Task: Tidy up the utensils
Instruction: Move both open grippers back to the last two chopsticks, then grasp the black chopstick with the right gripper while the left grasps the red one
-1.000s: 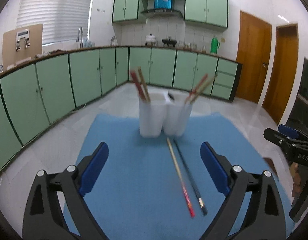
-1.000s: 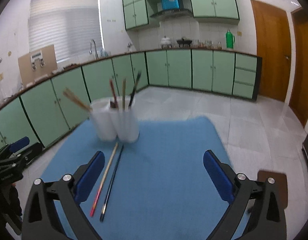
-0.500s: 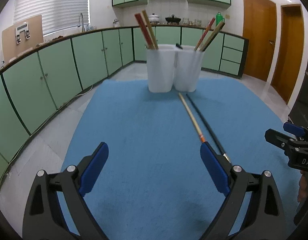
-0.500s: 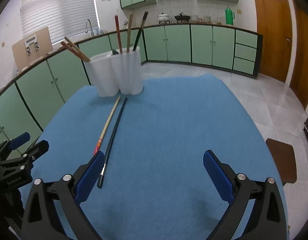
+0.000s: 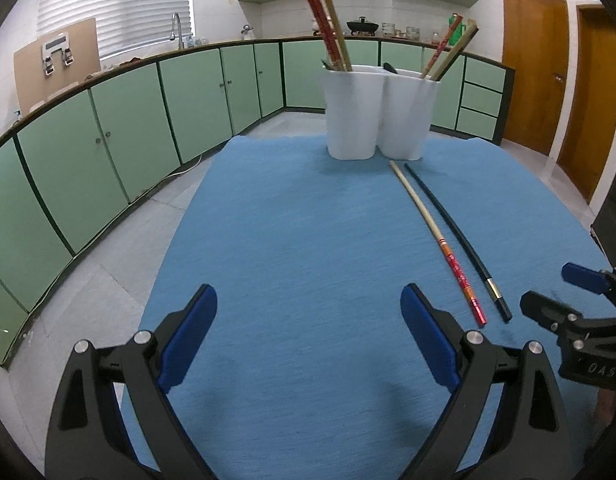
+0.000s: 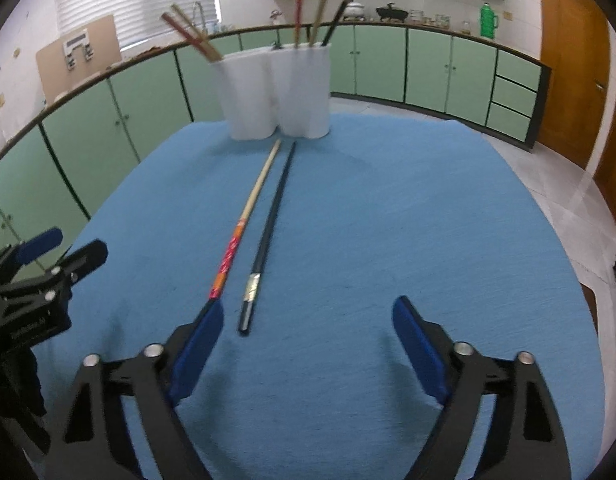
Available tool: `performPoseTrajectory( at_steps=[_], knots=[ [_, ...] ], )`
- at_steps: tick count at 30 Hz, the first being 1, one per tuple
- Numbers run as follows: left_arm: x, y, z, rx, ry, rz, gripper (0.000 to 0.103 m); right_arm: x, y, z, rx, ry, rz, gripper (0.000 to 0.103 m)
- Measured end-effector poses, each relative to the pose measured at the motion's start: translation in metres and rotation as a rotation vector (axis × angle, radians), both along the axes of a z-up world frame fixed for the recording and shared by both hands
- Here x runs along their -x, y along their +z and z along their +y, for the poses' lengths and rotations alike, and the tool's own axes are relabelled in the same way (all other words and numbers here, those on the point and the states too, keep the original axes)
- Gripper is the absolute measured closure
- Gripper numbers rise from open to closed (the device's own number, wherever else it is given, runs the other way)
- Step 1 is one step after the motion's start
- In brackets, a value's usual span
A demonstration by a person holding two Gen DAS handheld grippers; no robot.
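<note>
A white multi-cup utensil holder (image 5: 377,114) (image 6: 280,94) stands at the far end of a blue mat (image 5: 308,240) (image 6: 387,220), with several chopsticks upright in it. Two loose chopsticks lie side by side on the mat: a tan one with a red end (image 5: 435,236) (image 6: 248,216) and a black one (image 5: 455,236) (image 6: 270,220). My left gripper (image 5: 308,332) is open and empty, low over the mat, left of their near ends. My right gripper (image 6: 308,344) is open and empty, just behind their near ends; it also shows in the left wrist view (image 5: 563,304).
Green kitchen cabinets (image 5: 108,152) curve round the room under a counter with a sink tap (image 5: 176,28). Wooden doors (image 5: 535,80) are at the right. The mat's edges drop to a tiled floor (image 5: 120,264). The left gripper shows at the left of the right wrist view (image 6: 48,264).
Both grippers have come down low over the mat and closer to the near ends of the loose chopsticks. Both stay open. The chopsticks and holder have not moved.
</note>
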State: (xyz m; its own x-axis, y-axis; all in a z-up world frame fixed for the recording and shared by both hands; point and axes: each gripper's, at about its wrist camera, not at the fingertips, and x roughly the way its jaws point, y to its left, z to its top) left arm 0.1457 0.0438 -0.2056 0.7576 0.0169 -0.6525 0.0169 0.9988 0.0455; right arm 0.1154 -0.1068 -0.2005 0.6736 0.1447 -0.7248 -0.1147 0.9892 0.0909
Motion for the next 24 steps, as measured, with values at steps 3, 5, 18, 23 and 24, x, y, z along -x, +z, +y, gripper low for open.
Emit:
performPoseTrajectory(
  at_steps=[3, 5, 18, 23, 24],
  knots=[
    [0.001, -0.001, 0.003, 0.008, 0.008, 0.002, 0.013, 0.000, -0.003, 0.007, 0.011, 0.017, 0.012, 0.031],
    [0.000, -0.001, 0.003, 0.011, 0.011, 0.003, 0.013, 0.000, -0.004, 0.010, 0.023, 0.022, 0.017, 0.039],
    [-0.002, -0.005, -0.002, 0.028, 0.014, 0.010, 0.013, -0.004, -0.011, 0.027, 0.060, 0.046, 0.050, 0.072],
    [-0.002, -0.006, -0.010, 0.024, 0.000, 0.014, 0.013, -0.004, -0.010, 0.031, 0.049, 0.080, 0.048, 0.095],
    [-0.002, -0.006, -0.012, 0.024, -0.004, 0.016, 0.013, -0.004, -0.010, 0.028, 0.035, 0.078, 0.049, 0.095]
  ],
)
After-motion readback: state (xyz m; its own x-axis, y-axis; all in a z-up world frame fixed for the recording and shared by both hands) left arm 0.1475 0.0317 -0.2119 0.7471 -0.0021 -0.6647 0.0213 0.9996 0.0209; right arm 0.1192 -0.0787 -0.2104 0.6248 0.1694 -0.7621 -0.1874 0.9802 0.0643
